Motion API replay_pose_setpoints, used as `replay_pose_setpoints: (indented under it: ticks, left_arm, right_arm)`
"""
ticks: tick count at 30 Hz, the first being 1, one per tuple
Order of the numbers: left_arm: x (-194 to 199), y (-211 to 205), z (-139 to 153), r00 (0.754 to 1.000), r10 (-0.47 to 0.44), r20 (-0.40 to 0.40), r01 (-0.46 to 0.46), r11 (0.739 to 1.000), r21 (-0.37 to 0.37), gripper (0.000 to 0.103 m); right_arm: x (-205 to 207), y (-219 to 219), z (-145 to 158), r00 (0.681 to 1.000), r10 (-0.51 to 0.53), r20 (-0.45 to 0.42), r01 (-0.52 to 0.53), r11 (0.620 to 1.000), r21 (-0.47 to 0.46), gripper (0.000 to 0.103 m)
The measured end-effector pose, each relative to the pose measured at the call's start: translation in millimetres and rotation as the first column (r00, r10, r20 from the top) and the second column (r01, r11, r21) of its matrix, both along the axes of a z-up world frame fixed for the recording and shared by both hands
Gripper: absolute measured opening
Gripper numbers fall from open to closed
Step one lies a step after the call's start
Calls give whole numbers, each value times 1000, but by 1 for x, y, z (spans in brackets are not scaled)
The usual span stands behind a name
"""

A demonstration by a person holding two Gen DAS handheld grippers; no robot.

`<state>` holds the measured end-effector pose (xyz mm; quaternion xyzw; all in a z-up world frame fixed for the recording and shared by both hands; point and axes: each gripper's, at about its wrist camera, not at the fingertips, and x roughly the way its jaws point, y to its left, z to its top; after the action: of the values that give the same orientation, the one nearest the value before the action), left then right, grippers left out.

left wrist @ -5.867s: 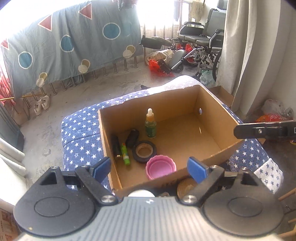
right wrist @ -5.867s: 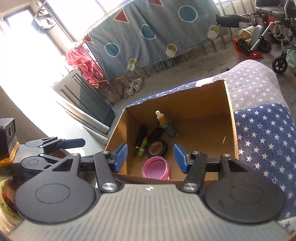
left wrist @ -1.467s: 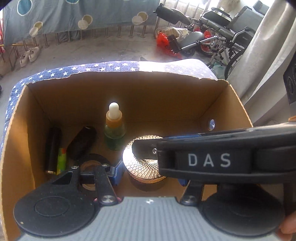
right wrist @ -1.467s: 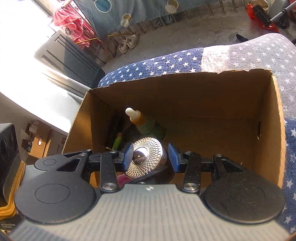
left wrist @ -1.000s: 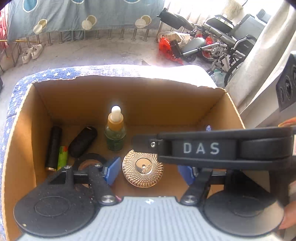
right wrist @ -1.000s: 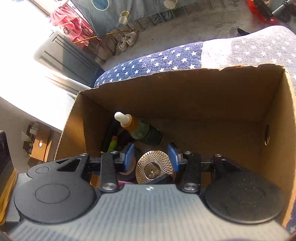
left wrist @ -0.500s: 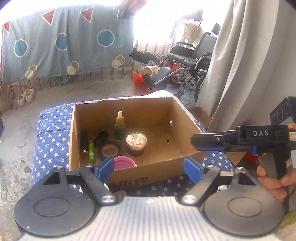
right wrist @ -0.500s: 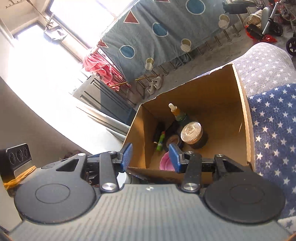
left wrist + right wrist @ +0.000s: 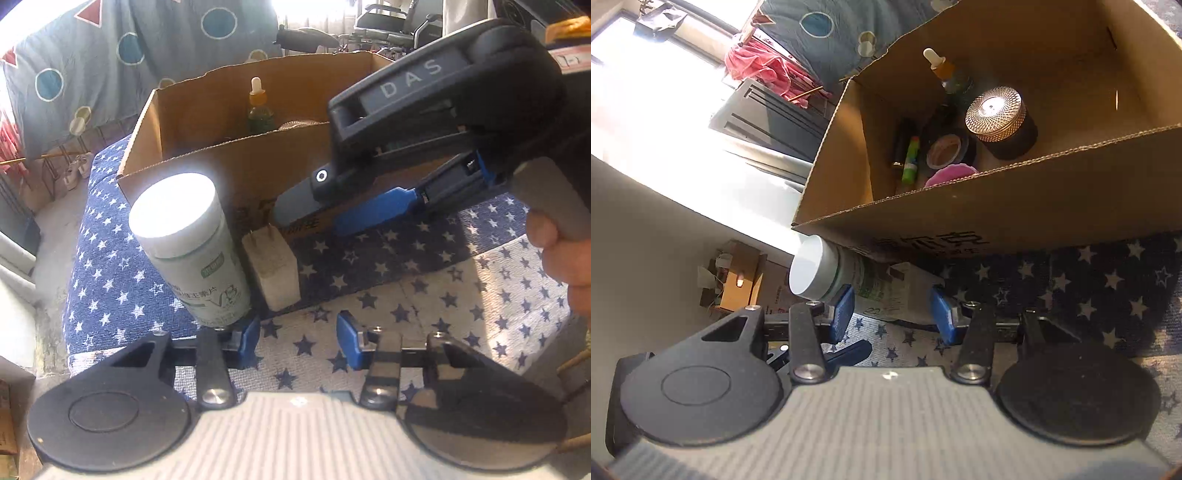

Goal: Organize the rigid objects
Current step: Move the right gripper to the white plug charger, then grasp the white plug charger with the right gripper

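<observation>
A white pill bottle [image 9: 188,247] and a white plug adapter [image 9: 272,267] stand on the star cloth in front of the cardboard box [image 9: 221,170]. My left gripper [image 9: 298,338] is open, low on the cloth just before them. My right gripper [image 9: 893,310] is open, its fingers either side of the adapter [image 9: 916,288] beside the bottle [image 9: 827,273]; it also shows from the side in the left wrist view [image 9: 325,210]. The box [image 9: 1015,221] holds a gold-lidded jar [image 9: 997,114], a dropper bottle [image 9: 945,70], a tape roll [image 9: 947,149], a pink lid [image 9: 949,173] and a green stick [image 9: 910,158].
The star-patterned cloth [image 9: 424,295] covers the surface under the box. A patterned sheet [image 9: 110,55] hangs behind, with a wheelchair [image 9: 388,22] at the back right. A dark cabinet [image 9: 764,122] stands on the floor to the left.
Both grippers have dropped from above the box to the cloth in front of it. The right gripper now straddles the adapter. The gold-lidded jar stays in the box.
</observation>
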<state>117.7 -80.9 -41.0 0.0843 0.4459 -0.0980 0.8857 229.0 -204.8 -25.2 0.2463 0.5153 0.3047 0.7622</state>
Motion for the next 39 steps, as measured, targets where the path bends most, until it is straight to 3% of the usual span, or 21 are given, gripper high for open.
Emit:
replay_pose_setpoints:
  ticks: [7, 20, 27, 30, 33, 39]
  left_arm:
    - [11, -2, -7, 999, 20, 40, -21, 1000, 19, 42]
    - [25, 9, -10, 993, 113, 40, -110, 991, -78, 28]
    - [16, -6, -5, 997, 69, 28, -65, 990, -125, 27]
    - [15, -11, -8, 999, 39, -5, -40, 989, -145, 20]
    - [14, -16, -13, 999, 31, -17, -33, 992, -124, 20]
    - [21, -20, -16, 999, 27, -31, -31, 993, -111, 30]
  right_arm:
    - [18, 14, -13, 999, 23, -25, -23, 1000, -14, 44]
    - [31, 22, -32, 997, 40, -63, -41, 999, -4, 28]
    - [18, 9, -17, 999, 42, -22, -43, 997, -64, 27]
    - [14, -1, -16, 999, 34, -19, -35, 996, -79, 27]
    - [15, -9, -23, 999, 15, -49, -19, 997, -69, 27]
    - [15, -12, -25, 998, 16, -59, -20, 998, -63, 27]
